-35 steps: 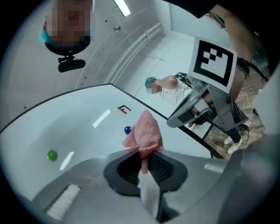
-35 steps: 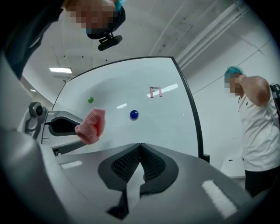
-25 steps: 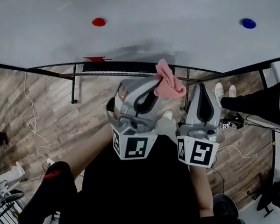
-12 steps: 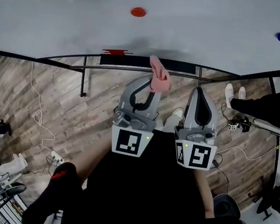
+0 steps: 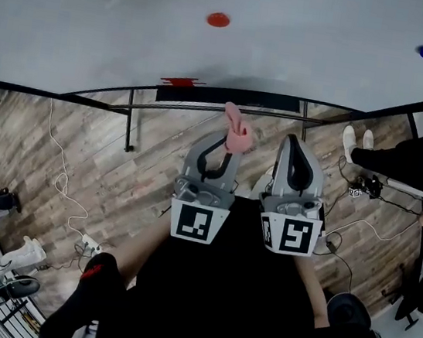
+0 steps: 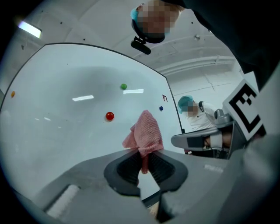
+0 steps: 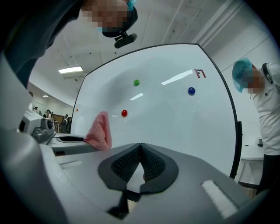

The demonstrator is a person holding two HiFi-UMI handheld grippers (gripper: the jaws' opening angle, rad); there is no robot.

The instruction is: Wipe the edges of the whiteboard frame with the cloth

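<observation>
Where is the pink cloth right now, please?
The pink cloth is pinched in the left tool, centre of the head view, beside the right tool and close to the whiteboard frame.

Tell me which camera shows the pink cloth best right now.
The left gripper view: the cloth stands large and centred, pinched in the left tool, its weave clear against the whiteboard. The head view shows only a small bunch; the right gripper view, its side, off-centre.
</observation>
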